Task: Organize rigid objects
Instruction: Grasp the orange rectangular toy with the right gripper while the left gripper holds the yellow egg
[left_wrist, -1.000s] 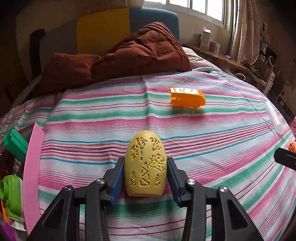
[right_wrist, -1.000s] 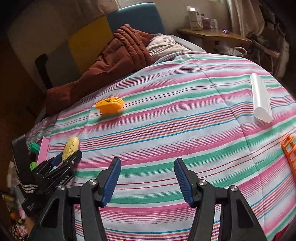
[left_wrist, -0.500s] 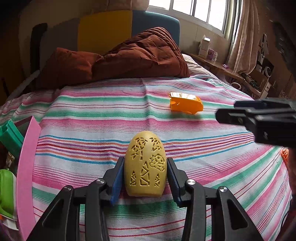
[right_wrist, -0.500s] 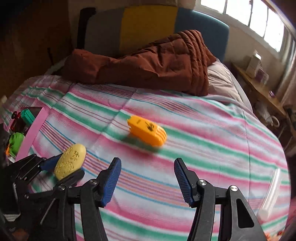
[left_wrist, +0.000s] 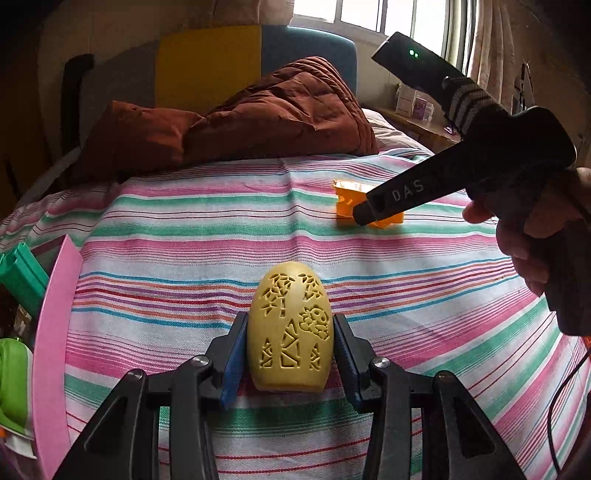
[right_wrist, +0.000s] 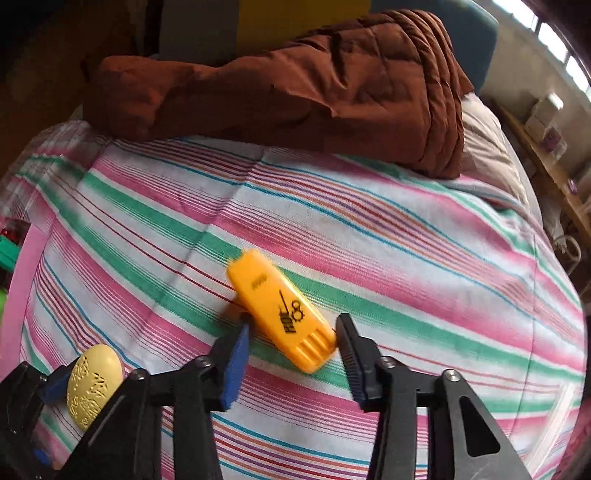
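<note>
Right wrist view: right tongs (right_wrist: 291, 349) just closing around orange block (right_wrist: 280, 308) mid-bed (right_wrist: 406, 258), pads not yet pressing; left tongs (left_wrist: 290, 354) clamped on yellow egg (left_wrist: 290, 332), likely bound for pink bin (left_wrist: 51, 332) at bed's left edge.

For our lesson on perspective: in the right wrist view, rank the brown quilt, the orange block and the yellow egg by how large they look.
1. brown quilt
2. orange block
3. yellow egg
The egg is partly hidden by the gripper holding it, so its rank is unsure.
</note>
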